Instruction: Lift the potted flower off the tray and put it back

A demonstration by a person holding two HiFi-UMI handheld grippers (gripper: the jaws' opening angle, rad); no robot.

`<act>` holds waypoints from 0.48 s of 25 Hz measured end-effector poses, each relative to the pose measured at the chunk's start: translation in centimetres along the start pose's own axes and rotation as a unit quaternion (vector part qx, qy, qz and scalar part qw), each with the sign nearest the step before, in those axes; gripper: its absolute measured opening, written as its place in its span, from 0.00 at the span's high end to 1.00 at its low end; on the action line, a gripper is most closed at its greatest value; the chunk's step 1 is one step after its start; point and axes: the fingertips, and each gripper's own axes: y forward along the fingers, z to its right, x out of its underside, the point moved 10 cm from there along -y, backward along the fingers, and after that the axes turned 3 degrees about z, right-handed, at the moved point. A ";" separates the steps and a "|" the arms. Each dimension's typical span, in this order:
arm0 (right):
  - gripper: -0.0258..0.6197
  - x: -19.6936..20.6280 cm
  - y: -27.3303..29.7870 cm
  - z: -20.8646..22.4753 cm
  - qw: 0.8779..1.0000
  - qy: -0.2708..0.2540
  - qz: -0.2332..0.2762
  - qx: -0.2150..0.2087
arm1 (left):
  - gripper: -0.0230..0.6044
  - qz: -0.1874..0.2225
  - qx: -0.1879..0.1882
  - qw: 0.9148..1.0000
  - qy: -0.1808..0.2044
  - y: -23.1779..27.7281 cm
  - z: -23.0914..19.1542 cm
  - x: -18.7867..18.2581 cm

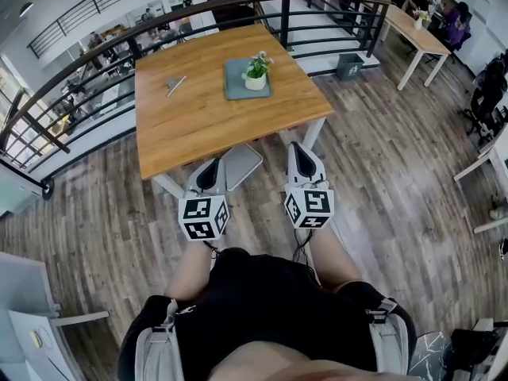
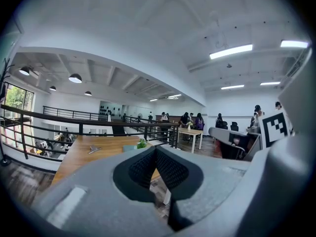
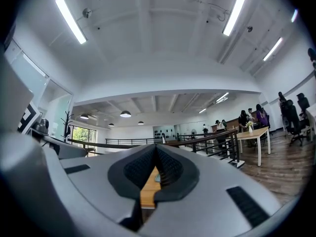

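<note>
Wooden table (image 1: 206, 117), potted flower (image 1: 255, 73) upright on tray (image 1: 236, 90)

Open-plan office mezzanine: black railing (image 1: 284, 26), wooden desks (image 1: 418, 32), seated people (image 1: 458, 18).

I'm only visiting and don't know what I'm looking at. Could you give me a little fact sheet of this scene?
Setting: open office, wooden table beside a railing
Tray: grey-green, square, flat on the table's far half
Potted flower: white pot, upright on the tray, untouched
Small metal item: on the table left of the tray, too small to identify
Left gripper: jaws together, empty, at the table's near edge
Right gripper: jaws together, empty, beside the left one
</note>
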 end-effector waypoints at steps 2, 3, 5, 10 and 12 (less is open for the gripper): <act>0.96 -0.1 0.7 0.6 1.000 -0.001 0.002 0.000 | 0.94 -0.001 0.001 1.000 -0.001 1.0 0.0 -0.1; 0.96 -0.1 1.2 1.0 1.000 -0.001 0.002 0.001 | 0.94 0.000 0.003 1.000 -0.001 1.6 0.1 -0.1; 0.96 0.1 2.4 1.8 1.000 0.000 0.002 0.002 | 0.94 0.002 0.004 1.000 -0.001 2.8 0.1 -0.1; 0.96 1.5 5.8 2.5 1.000 -0.003 -0.001 0.000 | 0.94 -0.001 0.004 1.000 -0.009 6.1 -1.5 0.8; 0.96 2.0 7.4 2.7 1.000 -0.005 0.000 -0.001 | 0.94 0.001 0.004 1.000 -0.012 7.7 -2.4 1.0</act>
